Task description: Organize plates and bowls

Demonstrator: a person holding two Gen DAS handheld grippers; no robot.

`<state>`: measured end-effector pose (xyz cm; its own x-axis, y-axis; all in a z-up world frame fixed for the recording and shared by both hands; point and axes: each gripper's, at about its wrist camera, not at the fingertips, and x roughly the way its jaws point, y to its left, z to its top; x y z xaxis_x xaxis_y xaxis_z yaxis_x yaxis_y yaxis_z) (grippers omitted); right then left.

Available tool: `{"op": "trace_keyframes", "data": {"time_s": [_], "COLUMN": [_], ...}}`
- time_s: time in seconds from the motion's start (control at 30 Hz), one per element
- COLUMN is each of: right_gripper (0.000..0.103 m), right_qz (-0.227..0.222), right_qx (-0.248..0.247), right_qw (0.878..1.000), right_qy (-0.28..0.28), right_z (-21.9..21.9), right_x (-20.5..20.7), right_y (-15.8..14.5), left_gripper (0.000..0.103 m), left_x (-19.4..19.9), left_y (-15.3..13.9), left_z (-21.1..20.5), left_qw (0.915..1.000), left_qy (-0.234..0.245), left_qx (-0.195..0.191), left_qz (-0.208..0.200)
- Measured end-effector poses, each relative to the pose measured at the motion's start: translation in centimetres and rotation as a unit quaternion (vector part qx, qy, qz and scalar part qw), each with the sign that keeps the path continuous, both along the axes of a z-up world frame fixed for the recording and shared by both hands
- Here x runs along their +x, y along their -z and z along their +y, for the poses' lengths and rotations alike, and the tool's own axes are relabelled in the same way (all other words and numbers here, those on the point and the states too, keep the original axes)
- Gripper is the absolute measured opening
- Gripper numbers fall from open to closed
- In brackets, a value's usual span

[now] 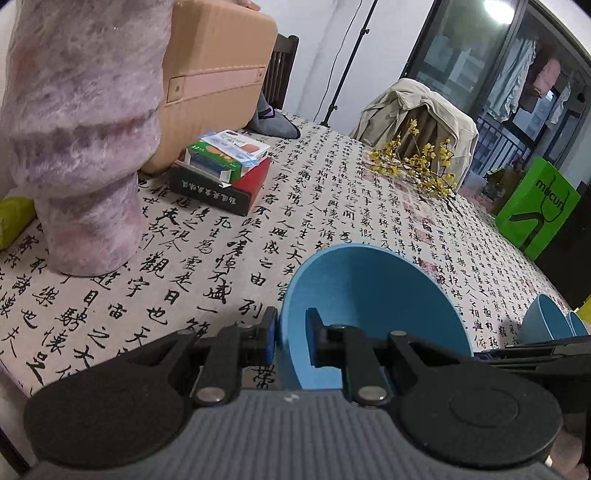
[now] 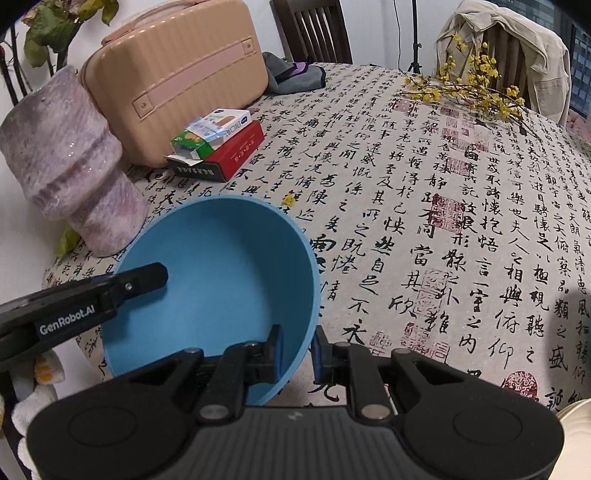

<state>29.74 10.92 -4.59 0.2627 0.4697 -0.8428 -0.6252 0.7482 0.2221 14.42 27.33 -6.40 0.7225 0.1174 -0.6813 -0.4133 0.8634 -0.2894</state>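
A light, stiff blue bowl (image 2: 218, 280) was pinched at opposite rims by the left gripper (image 1: 291, 338) and right gripper (image 2: 298, 354).

Even, soft indoor light is cast; glare is seen from a ceiling lamp (image 1: 498, 9); edges are bent and darkened by fisheye distortion

The tall mottled pink-and-lilac ceramic vase (image 1: 79, 147) ran off the top edge of the left wrist view, its mouth unseen, and hid the left part of the ribbed peach hard-shell case (image 1: 218, 74). Two more light blue plastic bowls (image 1: 546, 323) near the table's right edge were cut by the black gripper body below them. In the right wrist view, a cream-white rounded dish (image 2: 578, 432) at the table's near right corner was cropped by the frame; what it was could not be told.
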Motion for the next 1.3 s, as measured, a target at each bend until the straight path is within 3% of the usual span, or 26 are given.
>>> {"op": "trace_keyframes", "data": {"time_s": [1.13,1.17,1.3], "right_gripper": [0.020,0.022,0.055], "right_qz": [0.011,0.013,0.010], "right_qx": [-0.003,-0.001,0.019], "right_qw": [1.000,1.000,1.000], "right_qy": [0.002,0.003,0.004], "right_z": [0.4,0.3,-0.5], "right_x": [0.4,0.5,0.3], "right_y": [1.2,1.2,0.8], "left_gripper": [0.017,0.017,0.021], "left_x": [0.6,0.6,0.3], "left_y": [1.6,1.7,1.7], "left_z": [0.4,0.5,0.2], "left_qw": [0.9998,0.9997,0.9999], "left_qy": [0.001,0.002,0.001], "left_qx": [-0.014,-0.017,0.001], "left_qz": [0.016,0.018,0.012]}}
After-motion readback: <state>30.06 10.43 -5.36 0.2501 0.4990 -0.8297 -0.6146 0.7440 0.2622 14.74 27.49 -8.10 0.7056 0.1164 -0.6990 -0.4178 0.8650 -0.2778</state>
